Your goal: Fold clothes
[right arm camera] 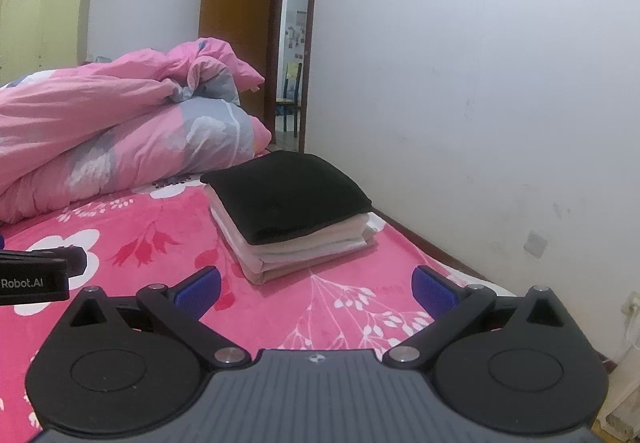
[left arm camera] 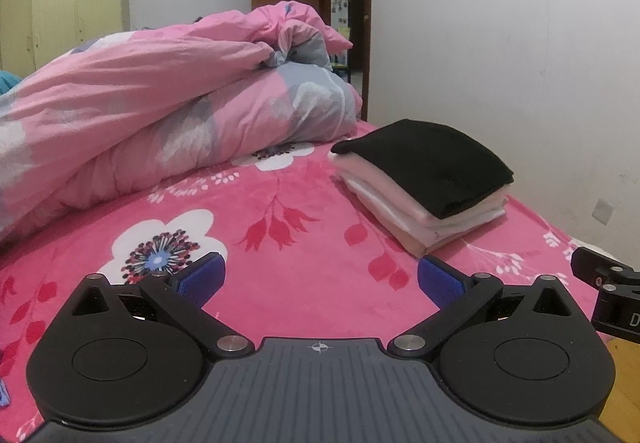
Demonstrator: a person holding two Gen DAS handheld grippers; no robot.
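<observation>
Both the left gripper [left arm camera: 321,279] and the right gripper [right arm camera: 316,289] hold their fingers wide and empty above the bed [left arm camera: 280,307]. The stack of folded clothes [left arm camera: 424,183] rests at the far right near the wall [right arm camera: 480,103], probably keeping the near bed free for folding.

A: Where's the stack of folded clothes [left arm camera: 426,179]?

B: On the bed [left arm camera: 280,243], near its wall-side edge. Bunched quilt [left arm camera: 160,99] lies behind and left. Both grippers sit before the stack, left gripper [left arm camera: 321,281] beside right gripper [right arm camera: 316,289].
</observation>
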